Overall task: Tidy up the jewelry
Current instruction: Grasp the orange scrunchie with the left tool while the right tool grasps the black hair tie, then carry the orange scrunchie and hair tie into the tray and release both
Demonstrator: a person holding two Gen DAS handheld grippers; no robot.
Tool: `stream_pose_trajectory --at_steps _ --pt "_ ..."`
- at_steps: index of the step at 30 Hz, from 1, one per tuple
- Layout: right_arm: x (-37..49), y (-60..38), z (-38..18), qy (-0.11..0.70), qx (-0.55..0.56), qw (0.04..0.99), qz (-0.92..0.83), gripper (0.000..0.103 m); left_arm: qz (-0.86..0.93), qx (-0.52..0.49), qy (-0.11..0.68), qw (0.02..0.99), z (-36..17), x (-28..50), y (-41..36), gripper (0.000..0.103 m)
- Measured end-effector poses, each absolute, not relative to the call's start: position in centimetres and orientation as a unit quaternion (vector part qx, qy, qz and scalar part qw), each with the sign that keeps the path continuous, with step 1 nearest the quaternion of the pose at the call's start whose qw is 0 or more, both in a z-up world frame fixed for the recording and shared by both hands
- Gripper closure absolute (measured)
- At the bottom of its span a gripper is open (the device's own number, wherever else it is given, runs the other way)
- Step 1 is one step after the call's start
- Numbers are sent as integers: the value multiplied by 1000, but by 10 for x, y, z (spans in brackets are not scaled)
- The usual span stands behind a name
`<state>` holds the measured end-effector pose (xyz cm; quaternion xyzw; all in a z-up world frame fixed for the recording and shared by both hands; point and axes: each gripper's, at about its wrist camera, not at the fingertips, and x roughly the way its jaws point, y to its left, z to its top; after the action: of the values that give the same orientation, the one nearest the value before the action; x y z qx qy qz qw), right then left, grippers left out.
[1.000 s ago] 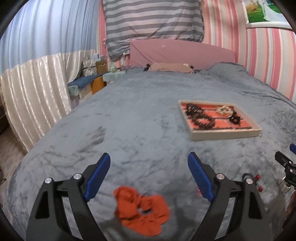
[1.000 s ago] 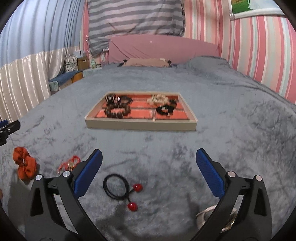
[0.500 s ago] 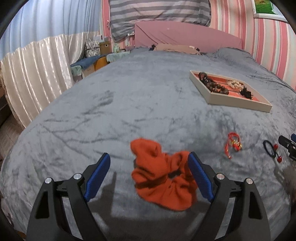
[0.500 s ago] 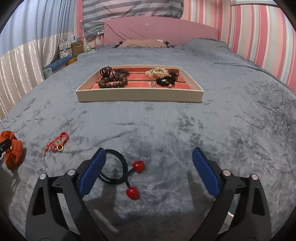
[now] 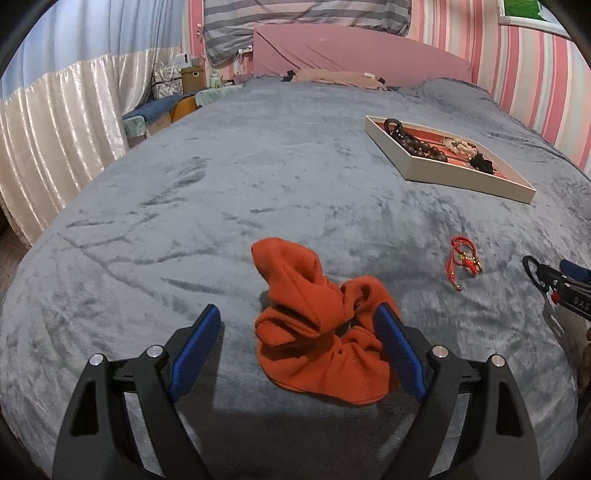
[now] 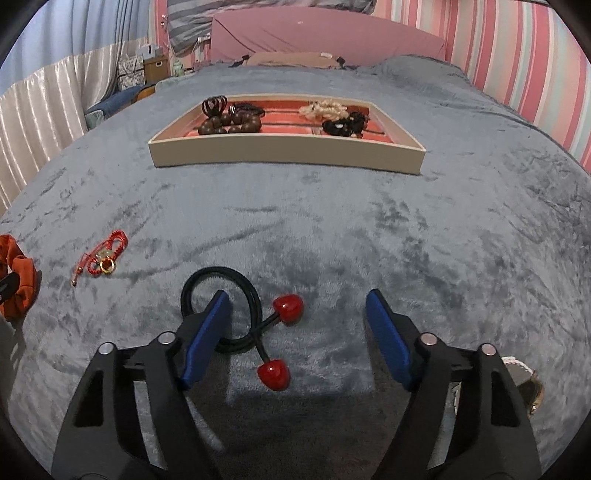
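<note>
My left gripper point(image 5: 299, 336) is open low over the grey bed, its jaws on either side of an orange scrunchie point(image 5: 314, 325). My right gripper point(image 6: 297, 325) is open around a black hair tie with two red hearts point(image 6: 258, 325); its left finger lies over the loop. A red cord bracelet point(image 5: 463, 258) lies between them and also shows in the right wrist view point(image 6: 103, 254). The cream jewelry tray point(image 6: 288, 157) with a red lining holds dark wooden beads point(image 6: 229, 123), a pale scrunchie point(image 6: 321, 109) and black hair pieces. It shows too in the left wrist view point(image 5: 461, 181).
A wristwatch point(image 6: 524, 384) lies by my right gripper's right finger. The grey blanket point(image 5: 258, 177) covers the bed; a pink headboard point(image 6: 325, 33) and striped wall stand behind. Curtains point(image 5: 55, 122) and boxes are off the left edge.
Both grippers have moved forward and down. The left now straddles the orange scrunchie, the right the black hair tie. Both stay open.
</note>
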<state>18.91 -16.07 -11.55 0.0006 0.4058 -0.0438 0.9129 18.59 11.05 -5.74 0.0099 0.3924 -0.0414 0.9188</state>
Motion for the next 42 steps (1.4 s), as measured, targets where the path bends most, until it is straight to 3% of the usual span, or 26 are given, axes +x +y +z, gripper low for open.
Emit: stream_pose_trajectory --at_steps 4,10,12,15,21,42 --pt "193 -160 -120 416 0 909 -37 35 -54 5 401 914 -61 190 110 22" --pt "196 -157 -122 423 -2 906 -22 53 -75 -2 411 909 -64 195 108 48" --pt "196 -155 -122 423 -3 906 -18 61 -80 -5 411 908 -64 197 108 62" --pt "197 -154 -122 424 -2 905 -15 69 -84 -8 411 908 -63 201 107 73" --pt "201 -157 -121 425 14 905 -16 82 -82 -7 404 911 -61 208 105 81" --pt "197 -172 -90 367 32 930 -9 83 -74 4 371 926 -36 210 92 87"
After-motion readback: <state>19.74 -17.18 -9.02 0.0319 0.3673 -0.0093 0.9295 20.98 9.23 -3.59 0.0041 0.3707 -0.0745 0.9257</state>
